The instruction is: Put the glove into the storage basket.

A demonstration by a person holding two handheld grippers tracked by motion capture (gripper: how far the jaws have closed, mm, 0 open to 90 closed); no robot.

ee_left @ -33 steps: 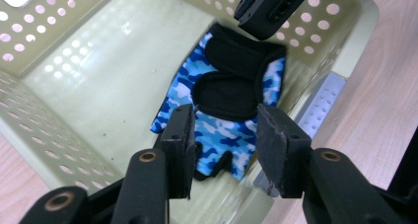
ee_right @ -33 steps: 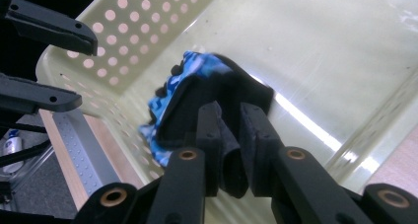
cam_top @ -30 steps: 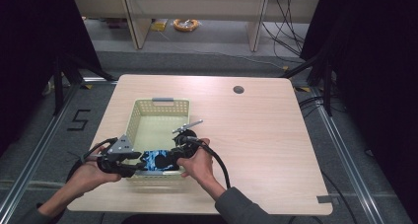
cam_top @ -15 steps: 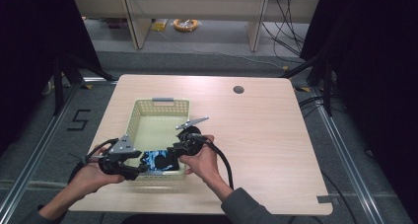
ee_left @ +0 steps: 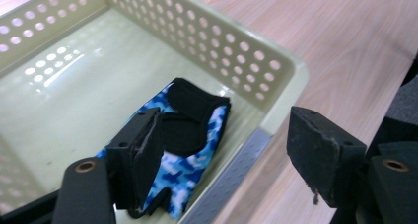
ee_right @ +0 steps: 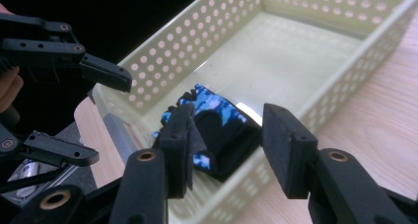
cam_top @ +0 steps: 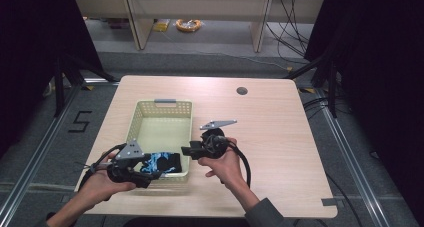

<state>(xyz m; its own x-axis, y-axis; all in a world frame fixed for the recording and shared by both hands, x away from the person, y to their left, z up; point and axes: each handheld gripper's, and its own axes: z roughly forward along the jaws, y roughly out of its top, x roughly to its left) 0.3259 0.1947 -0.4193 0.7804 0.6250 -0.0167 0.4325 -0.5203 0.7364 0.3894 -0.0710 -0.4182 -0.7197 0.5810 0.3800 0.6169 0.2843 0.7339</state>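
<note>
A blue camouflage and black glove [cam_top: 162, 163] lies in the near end of a pale perforated basket [cam_top: 162, 106]. My left gripper [cam_top: 149, 177] is at the basket's near left corner and points right. In the left gripper view the glove [ee_left: 190, 130] lies on the basket floor beyond my gripper [ee_left: 231, 152], untouched. My right gripper [cam_top: 186, 150] hovers just outside the basket's right rim and points left. Its view shows the glove [ee_right: 222, 123] below and beyond the gripper [ee_right: 231, 145]. Both pairs of jaws have just been opening, and the pads press on nothing.
The basket wall [ee_left: 246, 51] and near rim [ee_right: 148, 135] stand close to both grippers. A dark round hole [cam_top: 242, 91] sits in the wooden table's far right part. Bare wood [cam_top: 280, 137] stretches to the right of the basket.
Both grippers were close together over the glove at the basket's near end. The right one has since pulled right and out over the rim, the left drew back slightly, and both opened wider.
</note>
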